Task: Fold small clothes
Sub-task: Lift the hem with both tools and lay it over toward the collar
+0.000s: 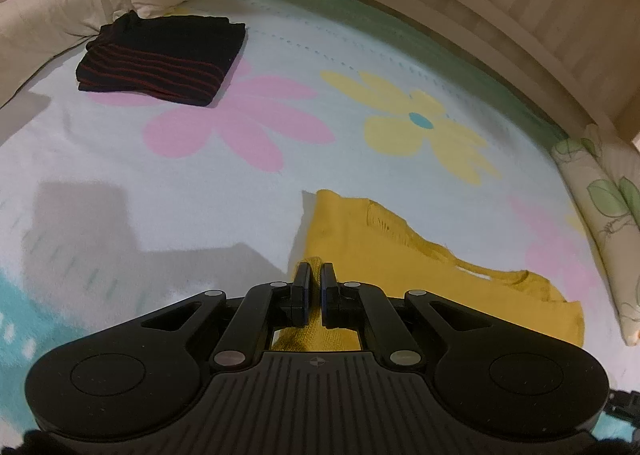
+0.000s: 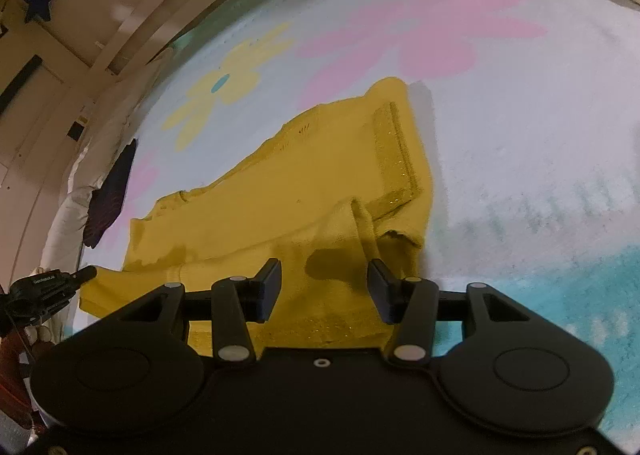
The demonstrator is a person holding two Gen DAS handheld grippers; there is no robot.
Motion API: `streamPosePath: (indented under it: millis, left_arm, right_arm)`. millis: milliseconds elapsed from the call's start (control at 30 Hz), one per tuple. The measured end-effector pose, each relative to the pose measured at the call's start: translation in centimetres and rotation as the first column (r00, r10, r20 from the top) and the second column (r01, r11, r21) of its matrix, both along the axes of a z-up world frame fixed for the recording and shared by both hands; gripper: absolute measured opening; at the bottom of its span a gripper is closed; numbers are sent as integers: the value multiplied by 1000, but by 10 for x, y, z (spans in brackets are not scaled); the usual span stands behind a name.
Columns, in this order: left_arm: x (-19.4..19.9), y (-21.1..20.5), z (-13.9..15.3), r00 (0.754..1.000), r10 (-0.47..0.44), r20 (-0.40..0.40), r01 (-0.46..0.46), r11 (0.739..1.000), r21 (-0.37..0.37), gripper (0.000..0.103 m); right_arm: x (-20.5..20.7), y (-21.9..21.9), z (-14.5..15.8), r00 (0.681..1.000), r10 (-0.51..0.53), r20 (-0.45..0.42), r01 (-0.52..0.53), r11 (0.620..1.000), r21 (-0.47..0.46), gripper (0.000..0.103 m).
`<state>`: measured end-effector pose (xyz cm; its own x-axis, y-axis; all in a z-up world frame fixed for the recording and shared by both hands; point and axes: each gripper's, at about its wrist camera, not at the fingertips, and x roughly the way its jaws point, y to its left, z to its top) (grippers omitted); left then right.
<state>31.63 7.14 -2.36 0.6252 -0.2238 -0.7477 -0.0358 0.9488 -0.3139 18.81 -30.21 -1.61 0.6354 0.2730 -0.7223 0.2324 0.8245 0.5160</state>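
A yellow knit garment [image 1: 360, 231] lies partly folded on the flowered bed cover [image 1: 160, 183]; it also shows in the right wrist view [image 2: 280, 191]. My left gripper [image 1: 316, 269] has its jaws nearly together at the garment's near edge, with a fold of yellow cloth between the tips. My right gripper [image 2: 324, 275] is open, jaws wide apart just above the garment's near edge, holding nothing. A folded black garment with red stripes [image 1: 164, 59] lies at the far left of the bed; it shows as a dark shape in the right wrist view [image 2: 110, 195].
A white duvet [image 1: 60, 15] is bunched at the far left. A wooden bed frame [image 1: 500, 23] curves along the far side. A leaf-print pillow [image 1: 608, 223] lies at the right edge. The other gripper's body [image 2: 48, 287] shows at the left.
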Motion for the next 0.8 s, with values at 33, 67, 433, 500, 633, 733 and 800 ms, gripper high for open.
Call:
streamPosePath:
  millis: [33, 67, 433, 500, 633, 733, 800]
  left_arm:
    - [0, 0, 0, 1000, 1, -1, -1, 1000, -2, 5]
    - [1, 1, -1, 1000, 2, -2, -2, 1000, -4, 5]
    - [3, 2, -3, 1000, -3, -7, 3, 1000, -9, 5]
    - [3, 2, -4, 1000, -6, -10, 6, 1000, -5, 5]
    - [4, 1, -5, 1000, -16, -13, 16, 1000, 6, 5]
    - [3, 2, -6, 1000, -20, -18, 20, 1000, 1, 5]
    - [2, 4, -4, 1000, -18, -19, 18, 1000, -15, 5]
  right_arm:
    - [1, 2, 2, 1000, 8, 14, -7, 1000, -19, 57]
    - [2, 3, 3, 1000, 11, 28, -10, 999, -37, 57]
    - [17, 6, -11, 999, 45, 6, -45, 998, -41, 57]
    - [18, 9, -15, 998, 68, -20, -69, 997, -46, 57]
    - [16, 10, -18, 996, 88, -34, -90, 994, -63, 55]
    - [16, 7, -15, 995, 100, -25, -100, 995, -15, 14]
    - [10, -1, -7, 998, 53, 17, -54, 997, 48, 15]
